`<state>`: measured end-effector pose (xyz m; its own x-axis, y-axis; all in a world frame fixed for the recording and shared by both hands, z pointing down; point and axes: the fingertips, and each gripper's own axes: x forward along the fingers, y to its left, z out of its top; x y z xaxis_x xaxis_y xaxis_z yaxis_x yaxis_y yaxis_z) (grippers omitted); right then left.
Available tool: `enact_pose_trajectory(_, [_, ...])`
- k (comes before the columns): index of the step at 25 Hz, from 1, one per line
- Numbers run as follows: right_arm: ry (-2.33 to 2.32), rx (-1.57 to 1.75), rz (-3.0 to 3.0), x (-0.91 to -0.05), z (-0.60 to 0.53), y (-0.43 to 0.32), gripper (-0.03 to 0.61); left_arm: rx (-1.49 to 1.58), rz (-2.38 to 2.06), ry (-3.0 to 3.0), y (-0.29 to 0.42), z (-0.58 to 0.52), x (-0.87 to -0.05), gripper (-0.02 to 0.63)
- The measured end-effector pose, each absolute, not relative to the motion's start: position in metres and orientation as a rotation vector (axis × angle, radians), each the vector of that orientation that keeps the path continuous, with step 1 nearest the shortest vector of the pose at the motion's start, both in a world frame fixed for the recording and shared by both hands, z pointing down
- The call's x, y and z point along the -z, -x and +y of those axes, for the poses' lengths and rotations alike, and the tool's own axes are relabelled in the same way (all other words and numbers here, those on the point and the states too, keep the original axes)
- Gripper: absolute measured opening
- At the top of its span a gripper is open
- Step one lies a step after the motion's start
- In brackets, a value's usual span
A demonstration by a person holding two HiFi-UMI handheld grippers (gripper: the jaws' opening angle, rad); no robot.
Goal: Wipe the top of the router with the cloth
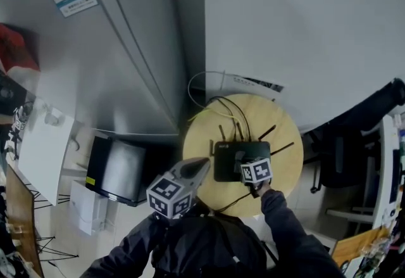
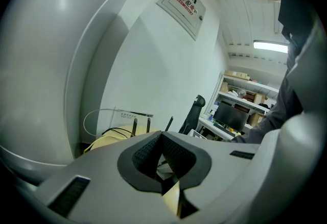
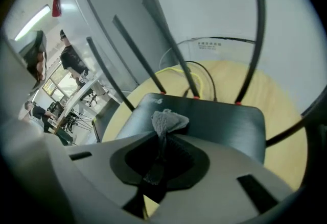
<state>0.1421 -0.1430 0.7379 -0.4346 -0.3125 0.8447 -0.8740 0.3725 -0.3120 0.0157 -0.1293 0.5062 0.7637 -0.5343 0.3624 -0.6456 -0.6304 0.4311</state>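
My right gripper (image 3: 162,141) pinches the cloth (image 3: 168,120) — its bunched end lies on the router (image 3: 214,121) top; my left gripper (image 2: 161,136) hangs closed and empty at the surface (image 1: 202,137) edge.

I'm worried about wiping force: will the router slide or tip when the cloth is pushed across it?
Tipping seems unlikely: the router is low and flat on the table. It looks light, so it may slide, though its cables could restrain it. The cloth in the right hand-held gripper looks soft and limp.

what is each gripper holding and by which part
Right gripper pinches the cloth by a bunched fold, tuft poking past the jaws. Left gripper holds nothing.
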Motion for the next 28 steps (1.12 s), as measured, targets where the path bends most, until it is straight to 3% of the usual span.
enact_pose_trajectory(8, [-1.191,-1.054,-1.817,-0.745,-0.135,-0.256,0.071,-0.281,-0.833,-2.445,-0.035,-0.132,-0.502,0.0])
enact_pose_trajectory(15, [-1.277,-1.068,-1.787,-0.743,-0.134,-0.281,0.071,-0.286,-0.839,-2.44,-0.035,-0.131,-0.502,0.0])
enact_pose_trajectory(19, [-1.257,-1.073,-1.863,-0.733,-0.134,-0.253,0.071,-0.287,-0.849,-2.435,-0.032,-0.131,-0.503,0.0])
enact_pose_trajectory(28, [-1.001,-1.096,-2.076,-0.717,-0.114,-0.098,0.071,-0.29,-0.864,-2.425,-0.028,-0.125,-0.505,0.0])
